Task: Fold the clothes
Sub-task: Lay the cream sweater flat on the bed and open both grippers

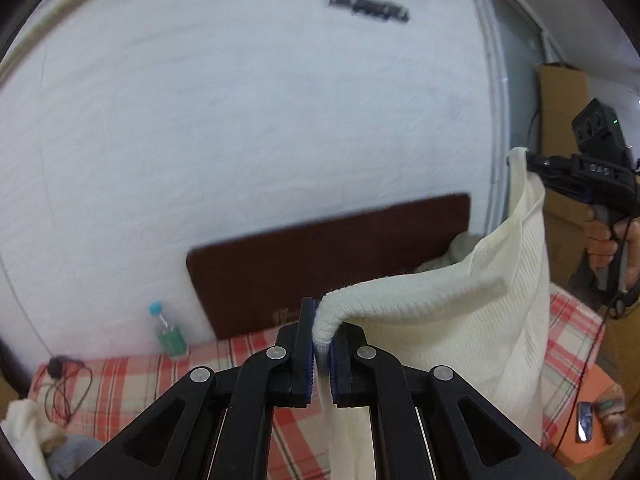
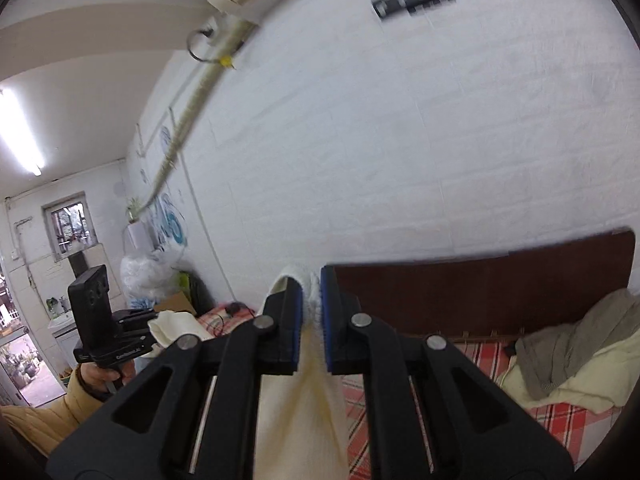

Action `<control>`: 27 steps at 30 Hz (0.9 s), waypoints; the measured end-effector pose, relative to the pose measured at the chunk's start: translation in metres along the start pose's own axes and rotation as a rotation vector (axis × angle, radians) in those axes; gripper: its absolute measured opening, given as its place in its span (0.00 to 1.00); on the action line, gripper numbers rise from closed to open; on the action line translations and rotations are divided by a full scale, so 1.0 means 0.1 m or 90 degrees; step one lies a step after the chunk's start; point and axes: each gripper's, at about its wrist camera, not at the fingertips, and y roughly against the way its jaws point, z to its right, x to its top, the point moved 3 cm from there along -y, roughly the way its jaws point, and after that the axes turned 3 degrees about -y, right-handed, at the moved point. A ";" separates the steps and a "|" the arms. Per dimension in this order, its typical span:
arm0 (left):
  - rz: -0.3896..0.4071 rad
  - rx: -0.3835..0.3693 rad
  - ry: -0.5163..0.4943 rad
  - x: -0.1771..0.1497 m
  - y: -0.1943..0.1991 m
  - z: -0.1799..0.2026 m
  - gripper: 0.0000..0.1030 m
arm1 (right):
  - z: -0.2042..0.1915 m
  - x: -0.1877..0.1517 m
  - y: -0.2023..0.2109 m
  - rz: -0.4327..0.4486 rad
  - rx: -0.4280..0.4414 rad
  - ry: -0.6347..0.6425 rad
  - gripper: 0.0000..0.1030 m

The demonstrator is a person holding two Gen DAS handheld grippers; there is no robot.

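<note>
A cream knitted garment (image 1: 460, 320) hangs in the air between both grippers, above the plaid bed. My left gripper (image 1: 320, 344) is shut on its ribbed edge, which bulges out over the blue pads. The right gripper (image 1: 532, 162) appears at the right of the left wrist view, a hand on its handle, pinching the garment's other corner. In the right wrist view my right gripper (image 2: 311, 300) is shut on cream cloth (image 2: 300, 400) that drops away below it. The left gripper (image 2: 154, 326) shows at the left of that view, holding its cream corner.
The bed with a red plaid sheet (image 1: 140, 376) and dark wooden headboard (image 1: 320, 256) stands against a white brick wall. A plastic bottle (image 1: 168, 332) sits by the headboard. More clothes (image 2: 580, 360) are piled at the bed's right. Cardboard boxes (image 1: 560, 92) stand beyond.
</note>
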 end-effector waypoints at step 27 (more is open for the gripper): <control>-0.234 -0.097 0.341 -1.79 -1.73 -0.43 0.81 | 1.86 -3.02 -0.88 -0.449 -0.155 -0.174 0.59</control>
